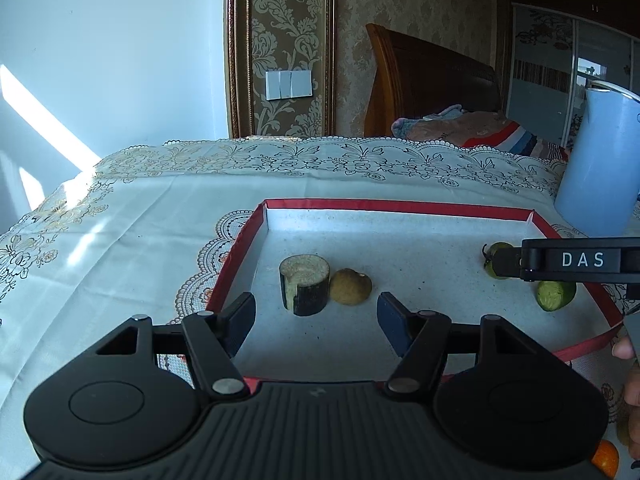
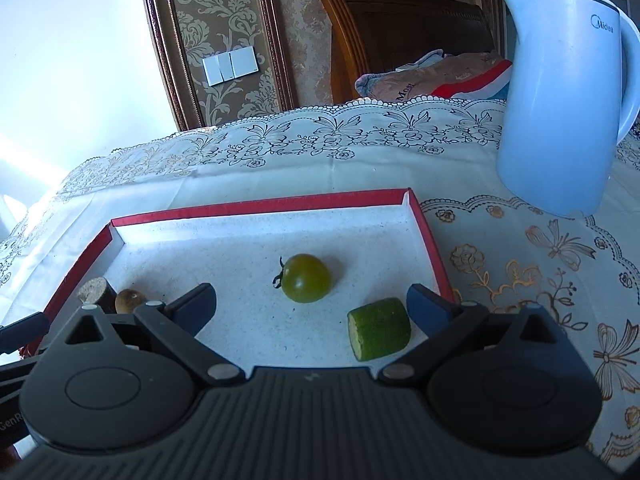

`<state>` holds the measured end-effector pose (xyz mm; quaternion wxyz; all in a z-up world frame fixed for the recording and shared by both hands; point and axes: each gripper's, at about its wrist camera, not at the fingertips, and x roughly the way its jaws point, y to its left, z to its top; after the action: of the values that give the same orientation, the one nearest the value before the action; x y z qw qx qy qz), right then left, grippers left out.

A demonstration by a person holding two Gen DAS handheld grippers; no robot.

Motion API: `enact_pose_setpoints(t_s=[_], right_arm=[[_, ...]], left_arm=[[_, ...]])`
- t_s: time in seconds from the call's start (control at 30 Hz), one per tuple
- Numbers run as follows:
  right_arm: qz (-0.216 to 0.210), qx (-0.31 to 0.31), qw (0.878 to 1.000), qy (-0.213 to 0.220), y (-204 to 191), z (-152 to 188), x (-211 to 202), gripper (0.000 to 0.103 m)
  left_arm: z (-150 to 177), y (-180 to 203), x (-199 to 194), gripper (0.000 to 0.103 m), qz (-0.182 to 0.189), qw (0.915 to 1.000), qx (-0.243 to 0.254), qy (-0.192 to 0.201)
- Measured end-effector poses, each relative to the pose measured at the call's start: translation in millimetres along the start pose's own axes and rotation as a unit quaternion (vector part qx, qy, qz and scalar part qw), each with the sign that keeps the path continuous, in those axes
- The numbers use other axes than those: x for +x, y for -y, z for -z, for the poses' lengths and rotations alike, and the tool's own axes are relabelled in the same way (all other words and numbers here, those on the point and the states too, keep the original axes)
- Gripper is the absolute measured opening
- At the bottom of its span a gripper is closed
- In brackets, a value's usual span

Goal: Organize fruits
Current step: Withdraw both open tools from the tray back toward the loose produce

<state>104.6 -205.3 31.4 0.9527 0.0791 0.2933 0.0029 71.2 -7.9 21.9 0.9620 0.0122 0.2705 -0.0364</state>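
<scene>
Inside the red-rimmed tray [image 2: 256,210], left to right: dark-skinned sugarcane stub [image 1: 305,289] touching a brown longan [image 1: 351,286], both just ahead of the empty, half-spread left gripper [image 1: 316,320]; green tomato [image 2: 306,283]; cucumber chunk [image 2: 379,334] beside the wide, empty right gripper [image 2: 310,312].

Bright sunlight streaks across the pale wall [image 1: 100,60] on the left. Beside it, a gilt-framed damask wallpaper panel [image 1: 280,32] carries a white light switch [image 1: 289,84]. Far right, a dark wooden headboard [image 1: 432,80] rises behind rumpled bedding [image 1: 472,128], mirrored wardrobe doors [image 1: 560,64] beyond.
</scene>
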Motion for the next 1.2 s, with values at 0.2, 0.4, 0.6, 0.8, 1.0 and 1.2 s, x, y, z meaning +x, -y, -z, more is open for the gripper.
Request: enact_pose_setpoints(t_s=[0.2, 0.4, 0.6, 0.8, 1.0, 1.2], right_arm=[[-0.003, -0.004, 1.0, 0.008, -2, 14, -18, 0.102], [0.011, -0.017, 0.999, 0.041, -3, 23, -41, 0.103], [0.004, -0.016, 0.998, 0.062, 0, 31, -64, 0.103], [0.007, -0.027, 0.997, 0.066, 1, 44, -75, 0.103], [-0.001, -0.026, 0.998, 0.064, 5, 55, -85, 0.103], [-0.004, -0.019, 0.998, 0.062, 11, 60, -89, 0.103]], left_arm=[[14, -3, -16, 0.067, 0.007, 0.9999, 0.001, 0.007], [18, -4, -20, 0.067, 0.017, 0.9997, 0.01, 0.017], [20, -8, -16, 0.067, 0.02, 0.9997, 0.007, 0.011], [23, -5, -21, 0.067, 0.016, 0.9994, 0.017, 0.024], [23, -7, -24, 0.071, 0.016, 0.9994, 0.012, 0.027], [25, -11, -28, 0.072, 0.02, 0.9995, 0.01, 0.023]])
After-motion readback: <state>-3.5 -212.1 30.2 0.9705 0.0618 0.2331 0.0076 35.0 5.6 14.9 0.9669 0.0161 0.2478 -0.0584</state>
